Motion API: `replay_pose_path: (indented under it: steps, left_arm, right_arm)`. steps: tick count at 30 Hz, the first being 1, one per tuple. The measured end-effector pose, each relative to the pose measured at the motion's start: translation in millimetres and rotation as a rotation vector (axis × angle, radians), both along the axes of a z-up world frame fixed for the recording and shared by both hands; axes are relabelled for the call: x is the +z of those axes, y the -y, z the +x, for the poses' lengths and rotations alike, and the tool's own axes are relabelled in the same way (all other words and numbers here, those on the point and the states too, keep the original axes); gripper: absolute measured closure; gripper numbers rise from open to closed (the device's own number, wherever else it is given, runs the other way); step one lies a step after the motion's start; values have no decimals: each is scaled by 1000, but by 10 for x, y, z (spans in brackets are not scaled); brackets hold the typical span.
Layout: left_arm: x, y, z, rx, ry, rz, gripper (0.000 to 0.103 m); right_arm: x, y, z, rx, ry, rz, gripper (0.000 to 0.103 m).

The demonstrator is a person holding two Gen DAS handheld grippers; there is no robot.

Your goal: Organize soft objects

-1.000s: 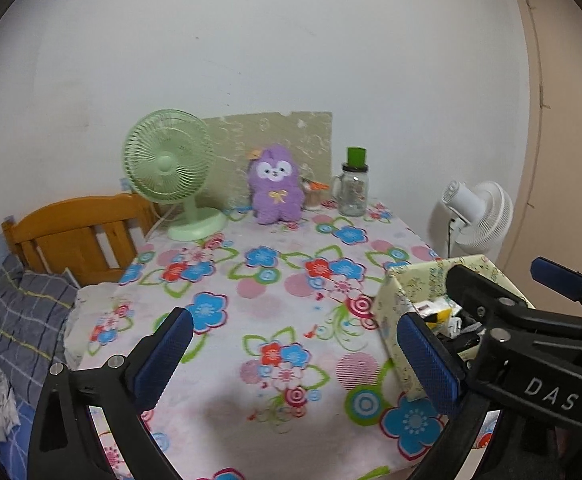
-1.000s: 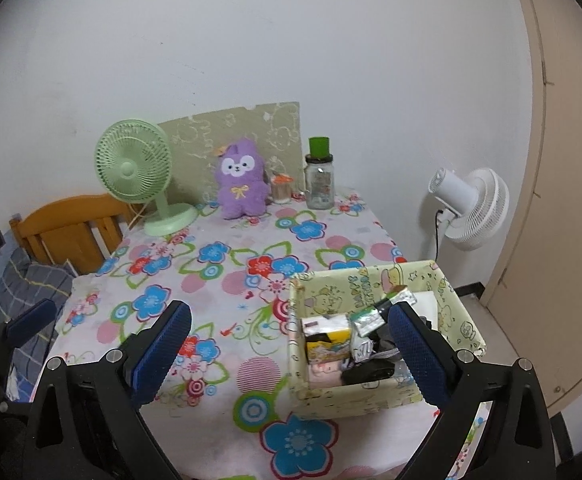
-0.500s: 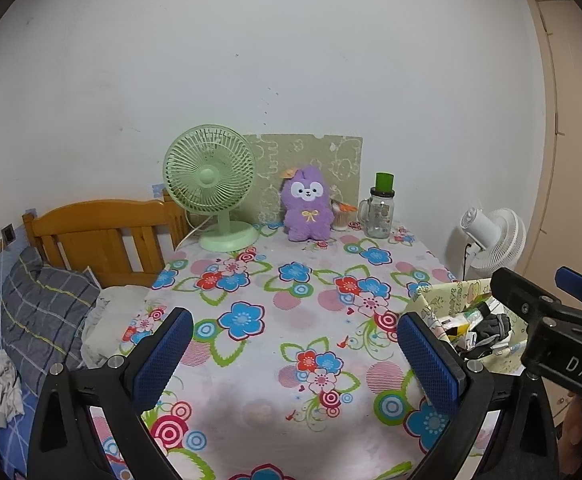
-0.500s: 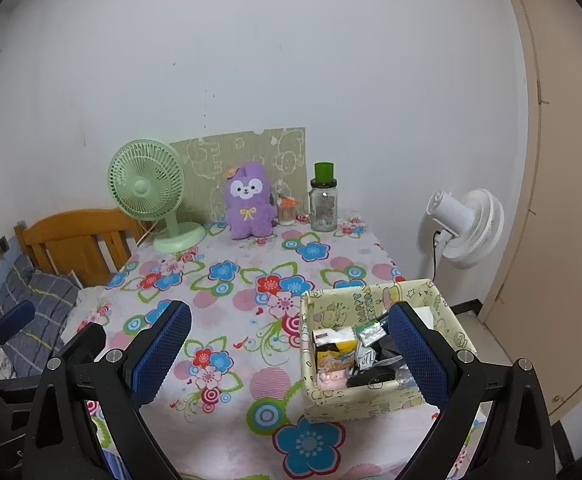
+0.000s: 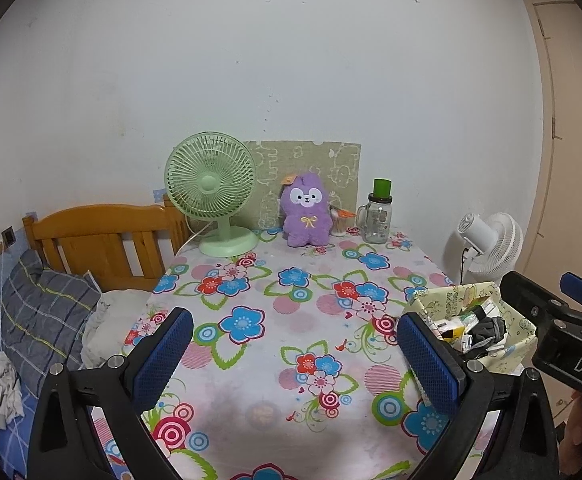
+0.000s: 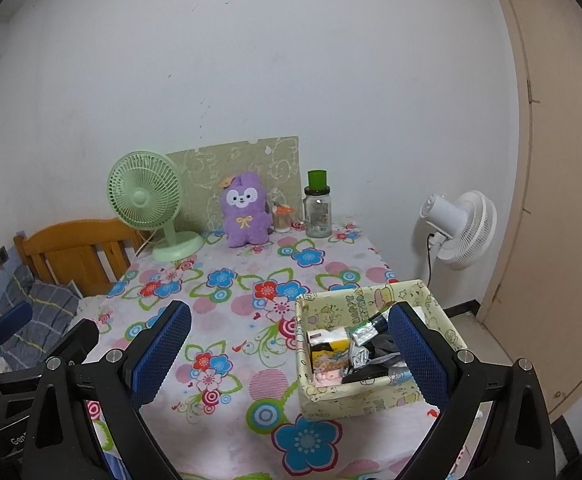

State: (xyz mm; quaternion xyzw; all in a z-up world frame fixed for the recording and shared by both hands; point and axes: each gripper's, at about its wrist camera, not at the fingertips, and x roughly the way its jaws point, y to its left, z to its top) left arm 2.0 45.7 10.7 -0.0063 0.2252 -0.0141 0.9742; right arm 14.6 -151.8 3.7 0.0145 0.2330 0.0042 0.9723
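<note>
We've got both grippers wide open w/ nothing in them: left gripper (image 5: 295, 354) and right gripper (image 6: 289, 354) hang above the near edge of the floral table (image 6: 251, 280). Purple plush (image 6: 245, 216) sits upright at the far end btw the green fan (image 6: 147, 200) and glass jar (image 6: 317, 212). Patterned box (image 6: 375, 400) of misc stuff is at the near right corner.

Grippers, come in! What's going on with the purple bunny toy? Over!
Left gripper open, empty. Right gripper open, empty. Purple plush upright by the wall, untouched. Nothing in the way.
</note>
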Motion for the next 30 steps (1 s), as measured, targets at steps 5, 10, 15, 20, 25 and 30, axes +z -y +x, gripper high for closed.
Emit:
replay_pose_path:
  steps: [5,10,15,20,25,30]
  left_arm:
    - [27,23,-15,-1,10,1,0]
    - [27,27,-11,2,5,2,0]
    - [26,26,-9,2,5,-3,0]
    - [20,28,-6,2,4,-3,0]
    - [20,21,-4,2,4,-3,0]
    - [21,24,-5,2,5,-2,0]
  right_arm:
    - [11,20,-11,-1,3,8,3]
    - [7,29,-12,-2,0,11,3]
    - [1,34,-8,-2,-4,16,3]
    - [1,37,-8,-2,-6,17,3]
    - [-1,34,-3,-1,-5,16,3]
    - [1,36,-4,-2,-5,19,3]
